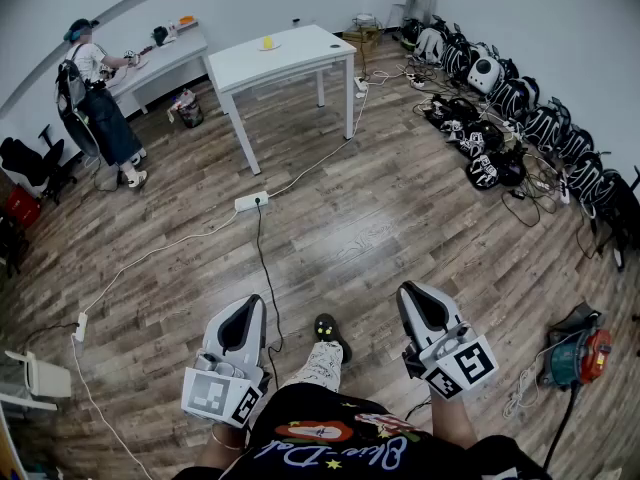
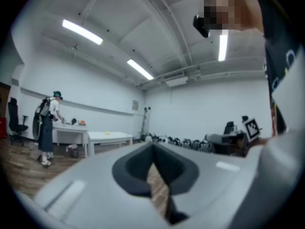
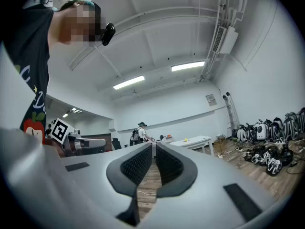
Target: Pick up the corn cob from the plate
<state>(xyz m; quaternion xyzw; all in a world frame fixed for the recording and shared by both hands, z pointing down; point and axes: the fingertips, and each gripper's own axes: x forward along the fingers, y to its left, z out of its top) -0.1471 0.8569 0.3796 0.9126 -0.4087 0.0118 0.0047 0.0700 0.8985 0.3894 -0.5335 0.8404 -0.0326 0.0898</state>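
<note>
Wood floor (image 1: 400,228), white walls (image 1: 540,28), white table (image 1: 300,53).

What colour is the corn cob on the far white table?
Yellow. The corn cob shows best in the head view, though it is small and far off there.

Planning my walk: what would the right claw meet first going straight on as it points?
Nothing close: the way ahead of the right claw looks free over the wooden floor. Far off, probably the white table or the desk beside it; depth is unclear.
</note>
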